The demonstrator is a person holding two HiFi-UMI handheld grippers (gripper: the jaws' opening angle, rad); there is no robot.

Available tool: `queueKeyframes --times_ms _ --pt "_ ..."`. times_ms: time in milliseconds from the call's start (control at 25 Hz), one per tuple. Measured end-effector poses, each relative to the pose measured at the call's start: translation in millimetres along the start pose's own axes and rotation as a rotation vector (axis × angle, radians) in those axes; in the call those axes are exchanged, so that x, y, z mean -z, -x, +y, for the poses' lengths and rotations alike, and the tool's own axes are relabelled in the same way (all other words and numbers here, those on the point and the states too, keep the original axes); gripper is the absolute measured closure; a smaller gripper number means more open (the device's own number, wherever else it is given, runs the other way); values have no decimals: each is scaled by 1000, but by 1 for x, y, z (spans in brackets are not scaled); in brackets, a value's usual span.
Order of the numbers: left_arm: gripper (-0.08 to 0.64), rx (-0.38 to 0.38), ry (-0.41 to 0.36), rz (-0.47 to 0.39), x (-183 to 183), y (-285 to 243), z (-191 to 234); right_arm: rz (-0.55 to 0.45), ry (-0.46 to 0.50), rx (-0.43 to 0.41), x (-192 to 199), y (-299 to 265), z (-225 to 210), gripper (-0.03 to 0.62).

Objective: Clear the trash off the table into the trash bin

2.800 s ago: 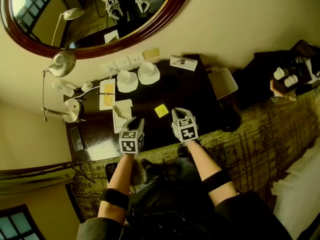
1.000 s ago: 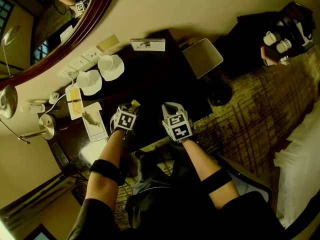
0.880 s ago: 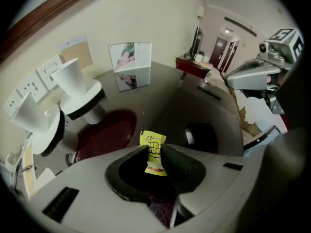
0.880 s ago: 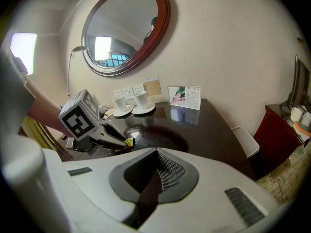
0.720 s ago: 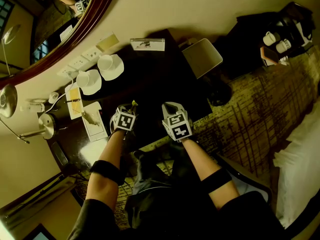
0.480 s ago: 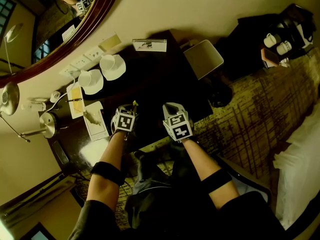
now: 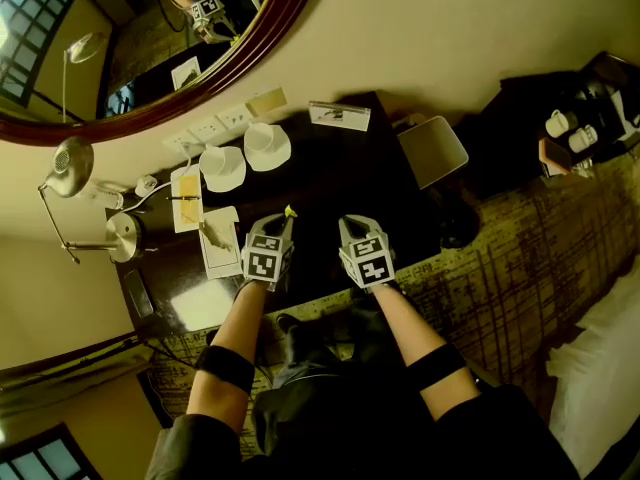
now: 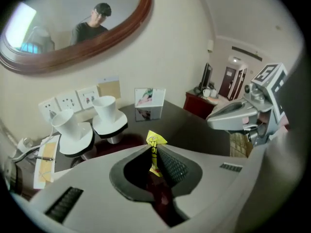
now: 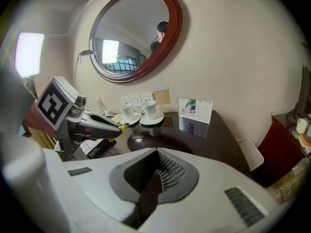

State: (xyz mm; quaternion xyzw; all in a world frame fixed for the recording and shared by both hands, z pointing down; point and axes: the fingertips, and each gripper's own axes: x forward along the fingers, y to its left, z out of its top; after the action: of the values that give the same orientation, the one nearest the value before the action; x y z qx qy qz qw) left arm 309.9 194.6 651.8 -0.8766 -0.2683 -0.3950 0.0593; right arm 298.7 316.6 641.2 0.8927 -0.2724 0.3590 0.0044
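Lifted now off the table's [image 7: 345, 173] front edge, the yellow wrapper [image 8: 155, 141] is pinched by the left gripper [image 7: 285, 220], whose jaws just closed; the right gripper [image 7: 352, 226] is closed, holding nothing.

To me the desk [image 7: 345, 173] looked like dark glossy wood; the cups [image 7: 222, 166] on it glazed white, the mirror frame [image 7: 268, 30] behind it polished wood, the yellow wrapper [image 8: 155, 141] above it crinkly.

Two white cups [image 7: 222, 161] sit on saucers [image 7: 268, 158] beneath an oval wood-framed mirror [image 7: 150, 38]. A picture card [image 7: 340, 116] stands nearby, and a desk lamp [image 7: 73, 156] by the wall sockets [image 7: 210, 129].
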Motion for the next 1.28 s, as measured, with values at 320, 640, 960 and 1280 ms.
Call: queueKeyframes --times_ms 320,640,960,1280 --pt "537 -84 106 -279 -26 91 2 -60 17 -43 -32 4 25 592" --pt "537 -198 183 -324 1 139 27 -80 98 -134 -54 -6 83 592" --pt "537 -391 313 -326 71 207 75 -44 259 -352 -62 -31 209 592" --pt "537 -668 522 -333 179 321 123 6 475 -652 -42 -47 386 592"
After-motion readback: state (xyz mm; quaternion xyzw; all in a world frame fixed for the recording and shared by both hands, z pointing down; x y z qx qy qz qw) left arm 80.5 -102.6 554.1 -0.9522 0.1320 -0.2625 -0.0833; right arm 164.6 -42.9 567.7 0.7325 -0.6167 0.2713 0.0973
